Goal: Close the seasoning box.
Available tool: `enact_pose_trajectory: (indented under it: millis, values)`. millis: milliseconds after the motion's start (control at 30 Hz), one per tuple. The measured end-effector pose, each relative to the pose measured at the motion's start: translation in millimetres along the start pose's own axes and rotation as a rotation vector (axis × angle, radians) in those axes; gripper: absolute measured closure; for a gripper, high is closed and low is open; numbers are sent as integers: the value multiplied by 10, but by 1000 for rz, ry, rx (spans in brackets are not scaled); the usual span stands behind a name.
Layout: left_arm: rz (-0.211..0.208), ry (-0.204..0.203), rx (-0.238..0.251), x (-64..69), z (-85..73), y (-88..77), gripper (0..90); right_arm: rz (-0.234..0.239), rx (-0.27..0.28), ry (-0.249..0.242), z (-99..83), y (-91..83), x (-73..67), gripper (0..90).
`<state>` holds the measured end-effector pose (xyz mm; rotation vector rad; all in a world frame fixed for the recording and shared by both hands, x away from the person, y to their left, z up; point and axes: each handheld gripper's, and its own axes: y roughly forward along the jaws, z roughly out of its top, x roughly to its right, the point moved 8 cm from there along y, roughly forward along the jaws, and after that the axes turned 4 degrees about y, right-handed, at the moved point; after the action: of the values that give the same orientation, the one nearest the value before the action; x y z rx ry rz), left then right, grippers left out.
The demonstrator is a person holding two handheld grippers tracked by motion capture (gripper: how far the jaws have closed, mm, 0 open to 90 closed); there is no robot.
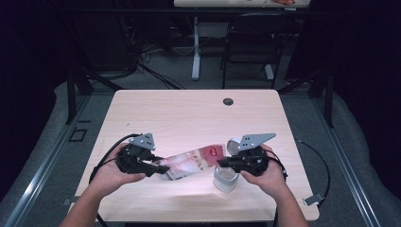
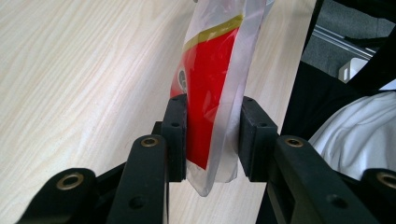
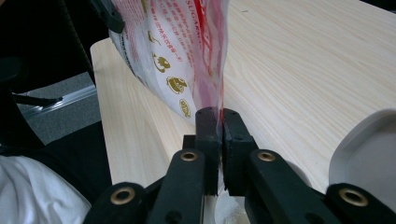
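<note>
High view: red-and-white printed pouch (image 1: 191, 162) was held above the desk (image 1: 189, 113) between left claw (image 1: 158, 171) and right claw (image 1: 222, 163); white cup (image 1: 225, 179) stood beneath the right claw.
Left gripper view: claw (image 2: 212, 140) pinched the pouch's (image 2: 210, 84) end.
Right gripper view: claw (image 3: 221, 140) was pressed together on the pouch's (image 3: 177, 51) edge; cup (image 3: 369, 154) was beside it.
</note>
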<state>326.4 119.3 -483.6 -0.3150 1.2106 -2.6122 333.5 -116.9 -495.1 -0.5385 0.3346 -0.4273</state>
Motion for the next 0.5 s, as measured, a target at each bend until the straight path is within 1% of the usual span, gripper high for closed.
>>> enact_pose_trajectory:
  millis: [100,300,500]
  values:
    - [1,0,-2,2,15,-16,680,0,0,2,-1,2,-1,869]
    - [7,12,-11,1,47,-57,683,0,-9,1,-6,8,-8,867]
    - [5,14,-3,5,82,-87,689,-3,-10,3,-7,8,1,858]
